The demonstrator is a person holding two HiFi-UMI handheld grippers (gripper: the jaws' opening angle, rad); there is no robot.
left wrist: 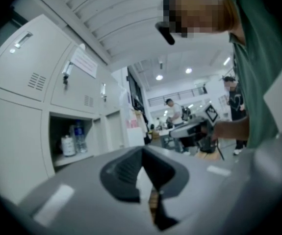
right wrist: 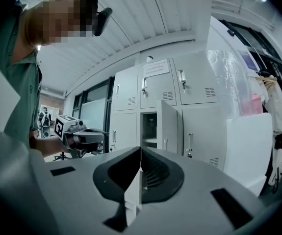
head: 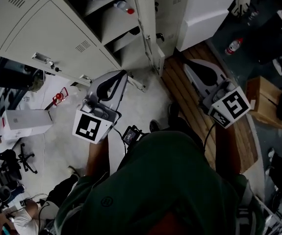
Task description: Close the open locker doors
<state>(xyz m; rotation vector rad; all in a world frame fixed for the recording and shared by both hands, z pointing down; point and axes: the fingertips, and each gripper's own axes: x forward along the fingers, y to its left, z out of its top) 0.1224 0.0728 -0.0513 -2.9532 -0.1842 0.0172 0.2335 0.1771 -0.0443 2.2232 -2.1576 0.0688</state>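
Writing: I can read no word anywhere. The paper notice (right wrist: 155, 67) on an upper locker is too small, and it is just as unreadable in the left gripper view (left wrist: 84, 62).
Left hand-held gripper (head: 122, 76): in its own view (left wrist: 143, 153) I see the jaws together with nothing between them. It points towards the lockers without touching them, and its cube bears a black-and-white square marker.
Locker door (head: 145, 23): it stands swung out, ahead of both grippers and between them in the head view, with neither touching it.
Shelves: the head view shows a red-capped bottle (head: 123, 6). Only the left gripper view shows a clear bottle (left wrist: 80, 137) beside a white container (left wrist: 68, 146). In the right gripper view I see the door (right wrist: 168, 126) and a compartment too dark to see into.
Right hand-held gripper (head: 187, 62): jaws closed on nothing (right wrist: 140, 163).
Far right: a red-labelled bottle (head: 234, 45) lies on the floor, its print too small to read.
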